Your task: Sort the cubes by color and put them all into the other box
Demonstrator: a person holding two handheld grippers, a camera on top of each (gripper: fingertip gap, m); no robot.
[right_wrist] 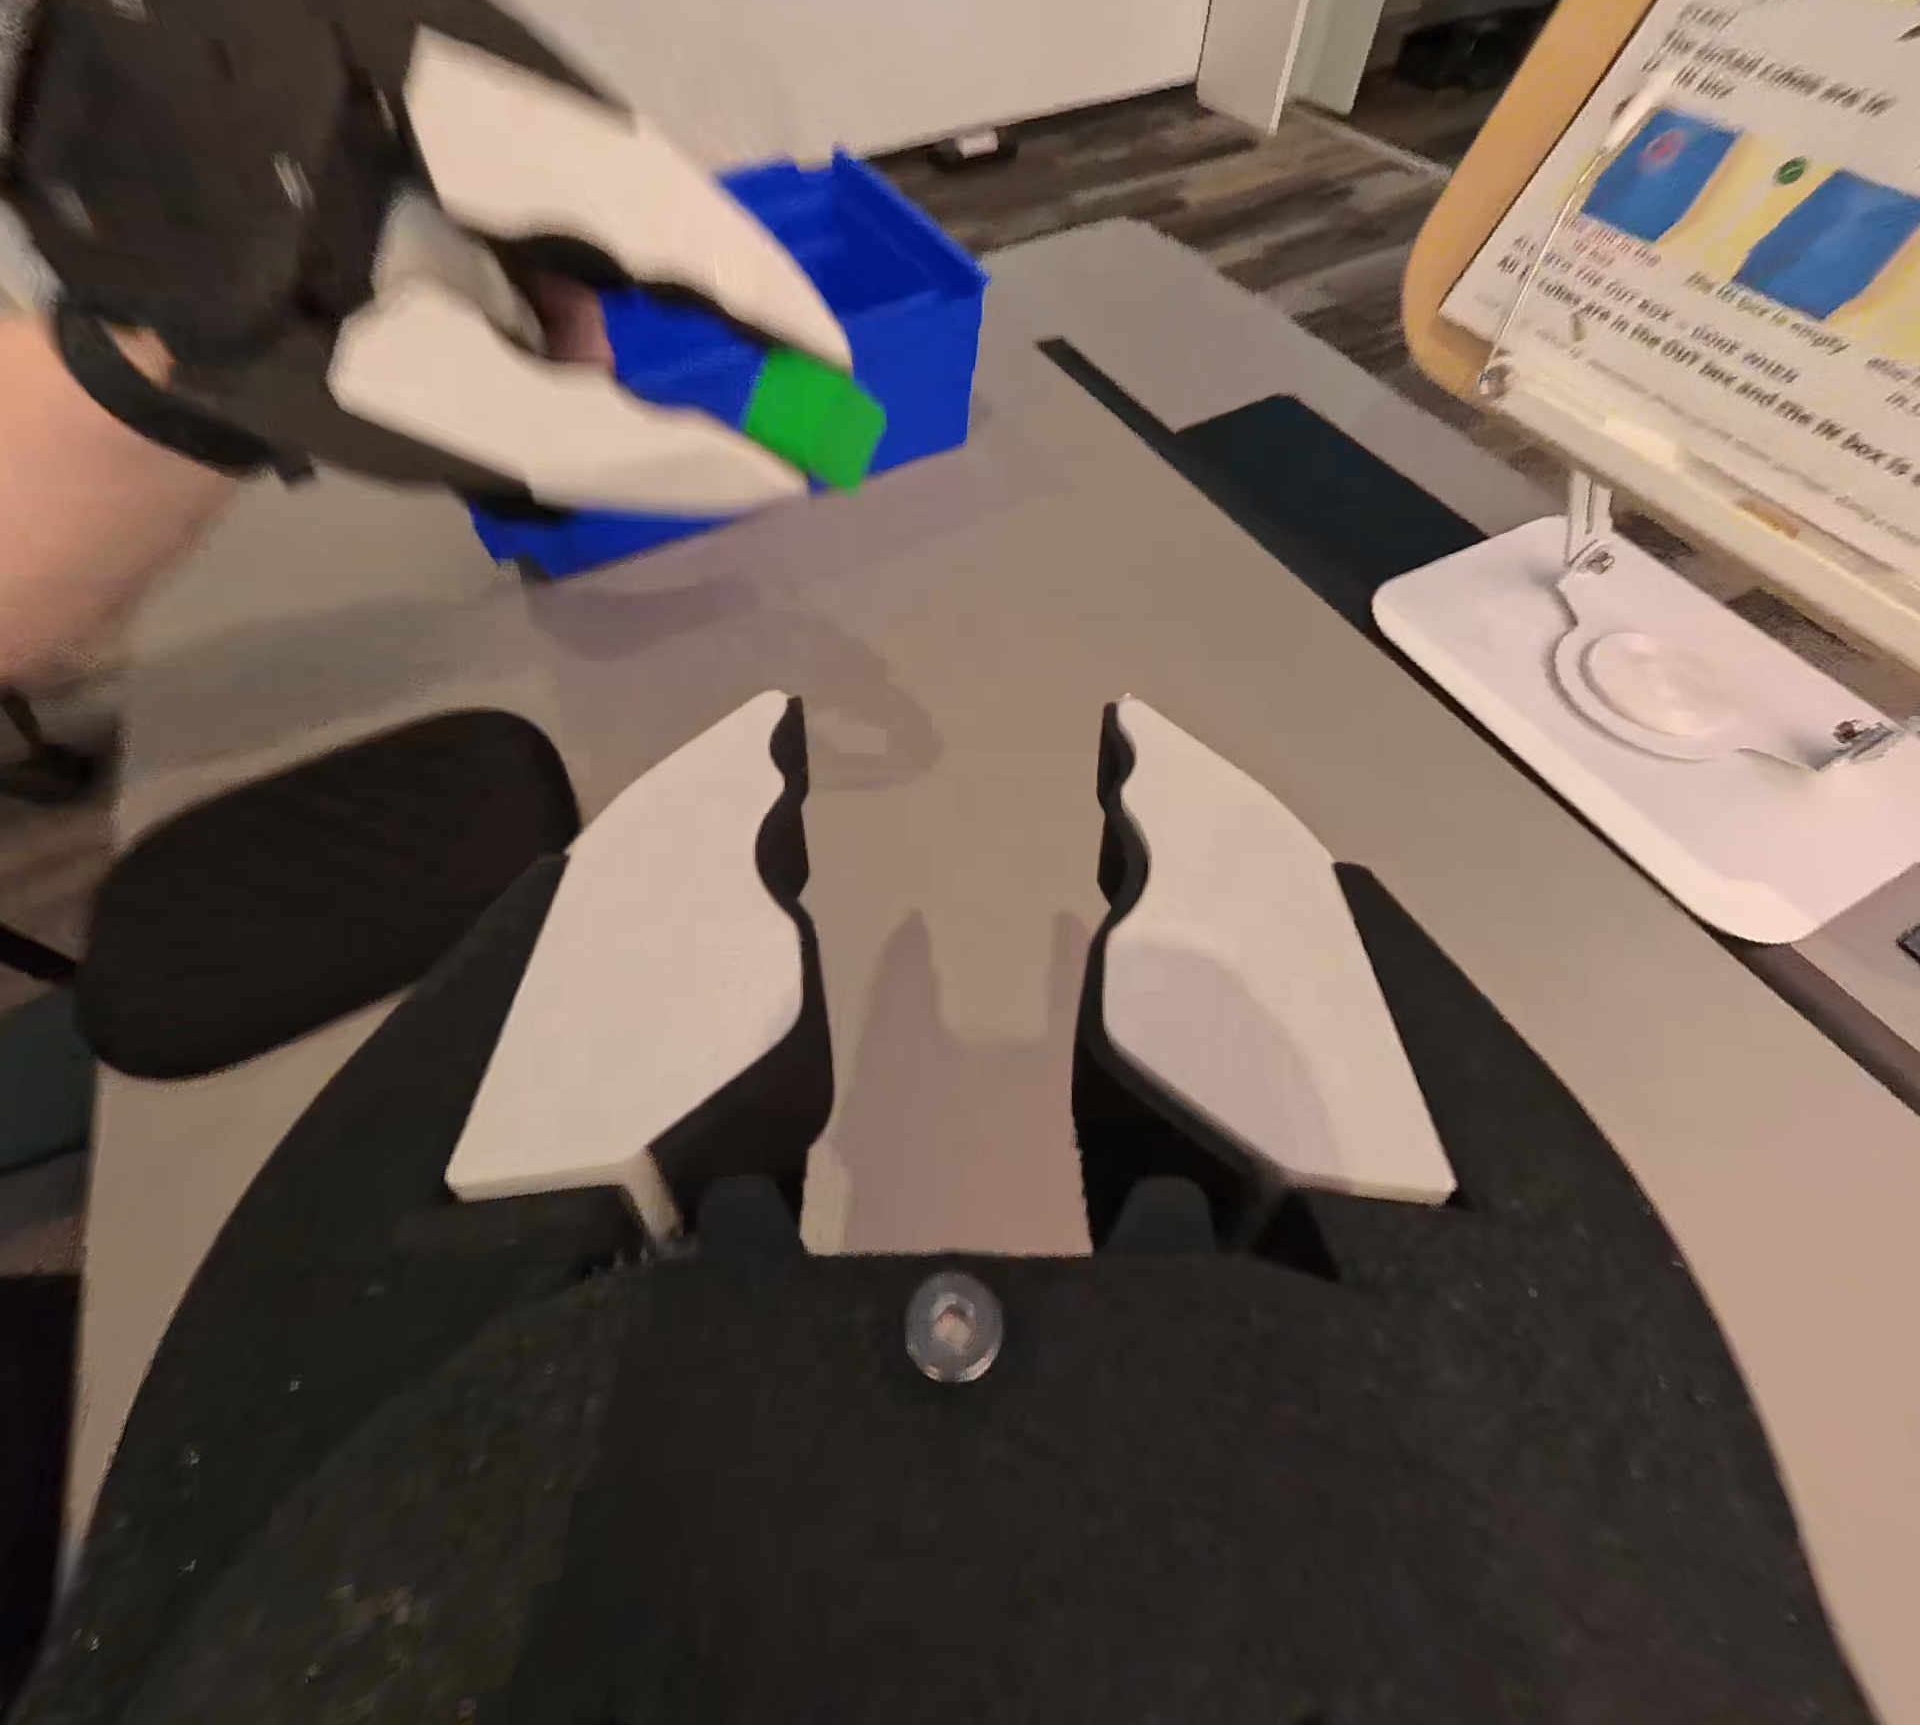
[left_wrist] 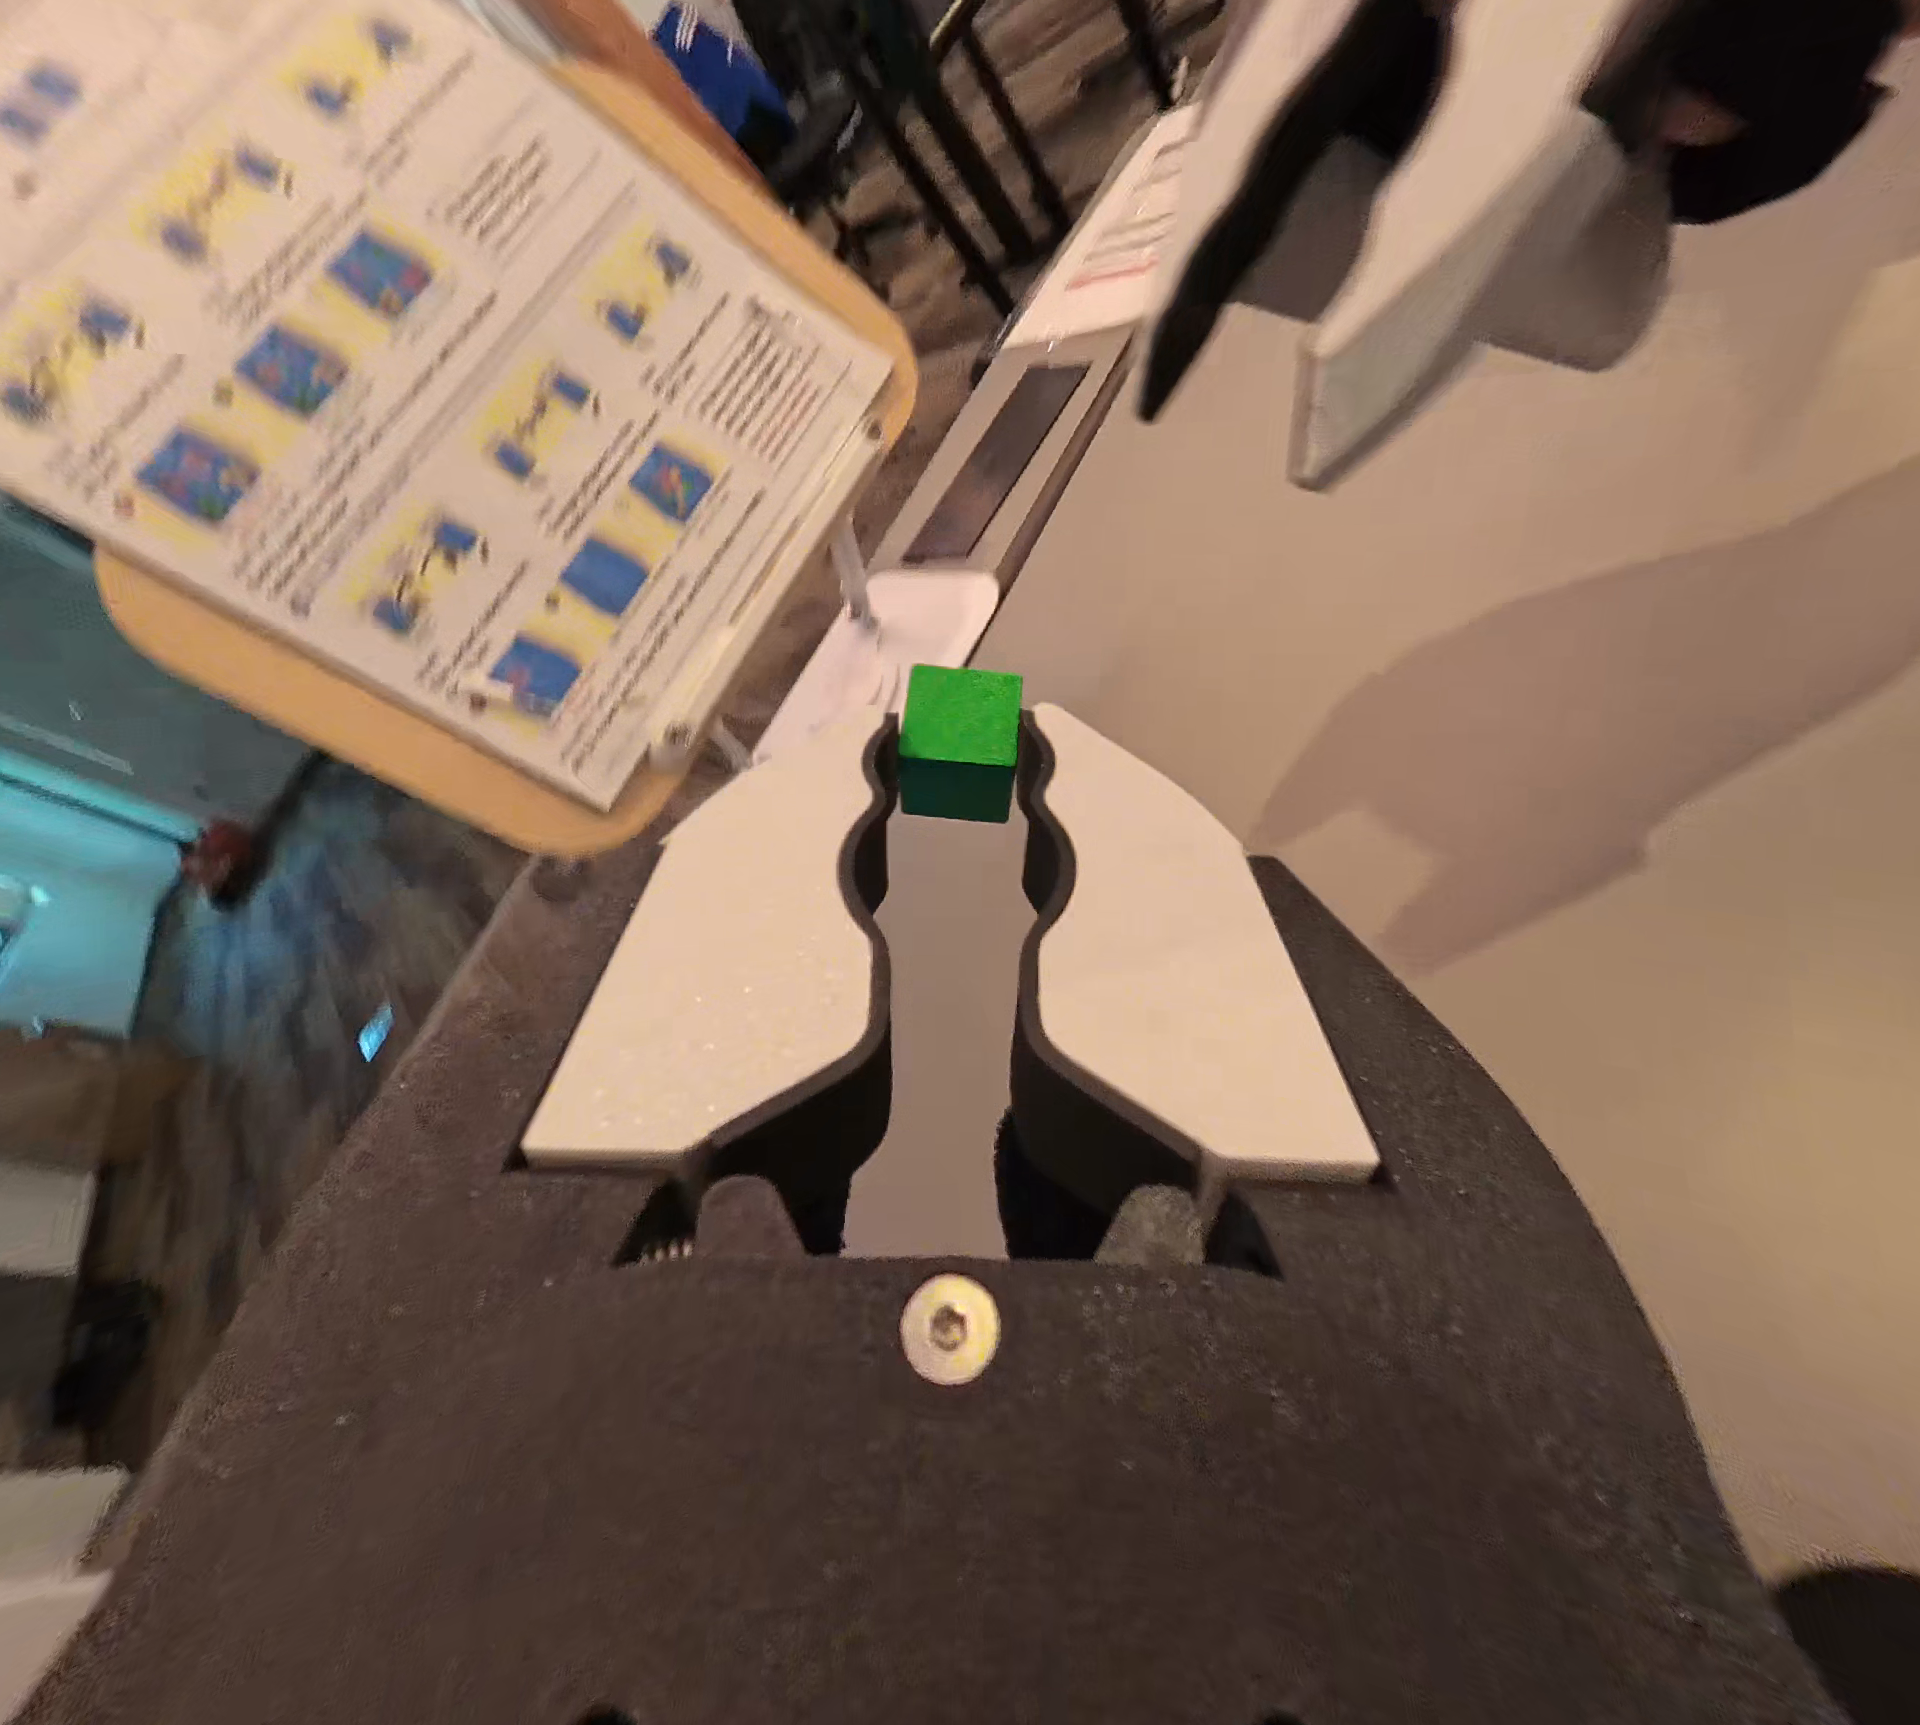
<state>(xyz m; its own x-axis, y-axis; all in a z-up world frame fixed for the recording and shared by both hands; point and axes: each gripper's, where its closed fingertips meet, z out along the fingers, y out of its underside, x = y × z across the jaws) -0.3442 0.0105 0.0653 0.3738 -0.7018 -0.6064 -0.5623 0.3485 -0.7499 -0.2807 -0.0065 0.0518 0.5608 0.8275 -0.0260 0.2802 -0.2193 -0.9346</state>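
While the left gripper (left_wrist: 958,745) pinched the green cube (left_wrist: 958,740) at frame centre | cube looked light, rigid, smooth; opposite flat faces suited | right gripper (right_wrist: 951,725) jaws apart, empty.

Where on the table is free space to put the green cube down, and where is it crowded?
Free: the bare grey table between the blue box and the open right gripper. Crowded: the right edge, taken by the white stand base under the instruction board. The left gripper holds the green cube.
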